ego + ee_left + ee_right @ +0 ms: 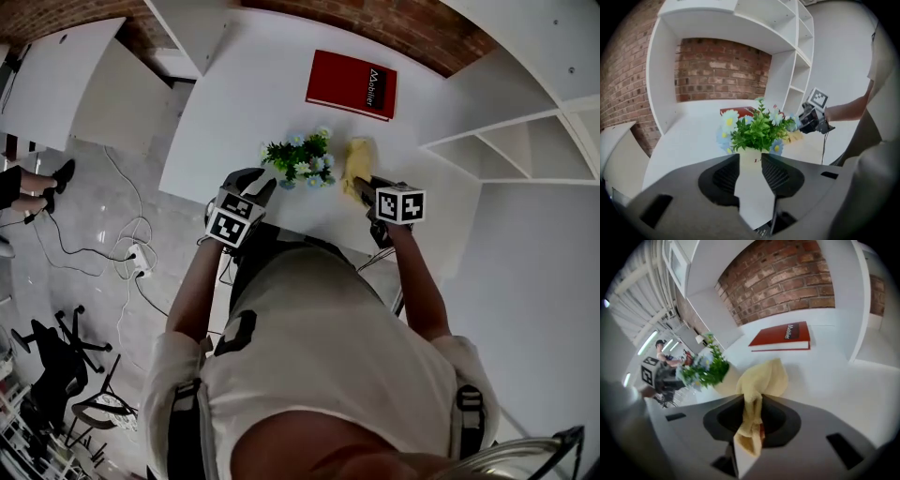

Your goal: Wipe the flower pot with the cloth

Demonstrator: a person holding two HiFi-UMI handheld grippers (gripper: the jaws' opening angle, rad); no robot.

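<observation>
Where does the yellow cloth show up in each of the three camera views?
Head view: the cloth is upper centre, just right of the potted flowers.
Left gripper view: a small yellow patch right of centre, beside the potted flowers.
Right gripper view: centre, pinched in the right tongs.
Shared landmark: the red book, farther back on the table in all three.
</observation>
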